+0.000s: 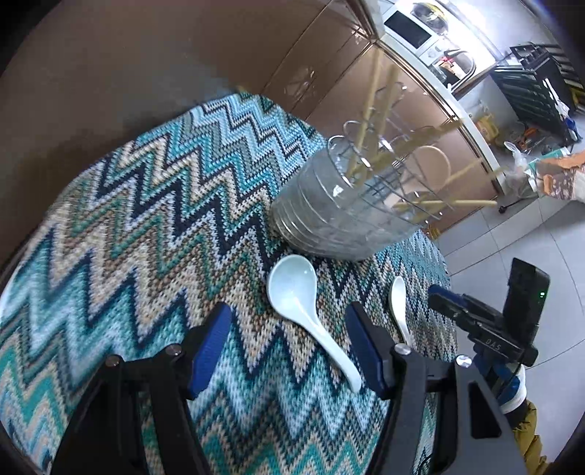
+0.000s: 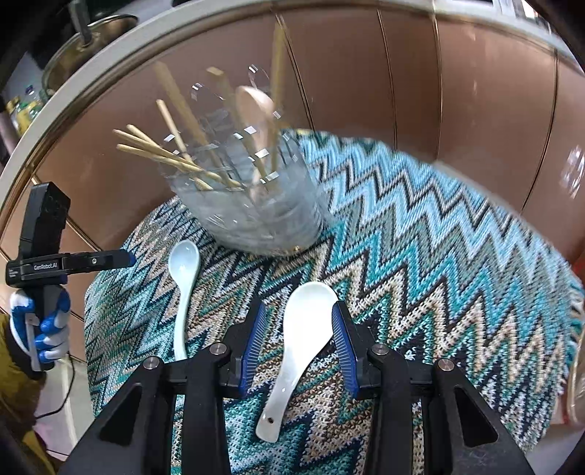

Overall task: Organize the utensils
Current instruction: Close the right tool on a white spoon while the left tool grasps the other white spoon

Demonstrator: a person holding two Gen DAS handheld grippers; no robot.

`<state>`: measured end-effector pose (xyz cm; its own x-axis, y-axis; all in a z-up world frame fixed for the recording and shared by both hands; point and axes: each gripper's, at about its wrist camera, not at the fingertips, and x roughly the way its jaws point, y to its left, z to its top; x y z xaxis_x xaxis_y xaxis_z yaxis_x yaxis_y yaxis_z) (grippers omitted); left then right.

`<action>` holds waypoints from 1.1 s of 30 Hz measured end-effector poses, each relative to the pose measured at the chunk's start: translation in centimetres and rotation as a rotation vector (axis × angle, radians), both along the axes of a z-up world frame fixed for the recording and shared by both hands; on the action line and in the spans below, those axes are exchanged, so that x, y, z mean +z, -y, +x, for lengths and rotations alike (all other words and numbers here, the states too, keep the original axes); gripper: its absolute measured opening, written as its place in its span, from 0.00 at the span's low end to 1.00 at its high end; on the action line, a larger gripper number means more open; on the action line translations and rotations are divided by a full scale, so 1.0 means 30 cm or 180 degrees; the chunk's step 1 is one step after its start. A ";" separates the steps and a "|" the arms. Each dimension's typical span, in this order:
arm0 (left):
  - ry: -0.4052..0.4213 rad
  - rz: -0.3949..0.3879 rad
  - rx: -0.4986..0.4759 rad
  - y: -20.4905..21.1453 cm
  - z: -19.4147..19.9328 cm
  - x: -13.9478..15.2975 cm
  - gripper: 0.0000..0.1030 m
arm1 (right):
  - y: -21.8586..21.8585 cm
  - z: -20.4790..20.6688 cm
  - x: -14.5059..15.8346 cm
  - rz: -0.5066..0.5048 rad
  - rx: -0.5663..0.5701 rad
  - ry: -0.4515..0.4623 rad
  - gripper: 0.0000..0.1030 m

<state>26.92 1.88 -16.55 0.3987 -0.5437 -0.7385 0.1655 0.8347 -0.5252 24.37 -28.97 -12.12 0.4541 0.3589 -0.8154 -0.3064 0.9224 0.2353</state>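
Brown cabinet doors [image 2: 402,91] stand behind a table covered with a zigzag cloth [image 1: 146,219], where a clear holder [image 1: 340,219] with chopsticks [image 2: 161,153] stands near two white spoons. Left gripper [image 1: 289,350] has its jaws wide, one spoon [image 1: 303,310] lying on the cloth between them, untouched. Right gripper [image 2: 298,347] has narrower jaws around the other spoon [image 2: 296,339], but whether they press it I cannot tell.

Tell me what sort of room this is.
Probably a home kitchen: a microwave sits on the counter, a metal pot stands nearby, and a clear utensil holder with chopsticks stands on the zigzag tablecloth.
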 end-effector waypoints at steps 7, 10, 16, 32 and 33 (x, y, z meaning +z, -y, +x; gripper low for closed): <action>-0.0040 0.0088 -0.0145 0.035 0.068 -0.043 0.56 | 0.023 0.097 -0.082 -0.0001 0.0112 -0.0299 0.37; -0.0060 0.0123 -0.0190 0.047 0.094 -0.058 0.51 | 0.029 0.128 -0.107 0.0004 0.0181 -0.0384 0.37; -0.0136 0.0079 -0.0337 0.086 0.125 -0.084 0.38 | 0.029 0.177 -0.155 0.0010 0.0302 -0.0513 0.29; -0.0291 0.0160 -0.0224 0.097 0.139 -0.130 0.08 | -0.044 0.232 -0.190 -0.0102 0.0526 -0.0600 0.06; -0.0256 0.0146 -0.0206 0.089 0.130 -0.118 0.08 | -0.050 0.225 -0.186 -0.0134 0.0518 -0.0569 0.06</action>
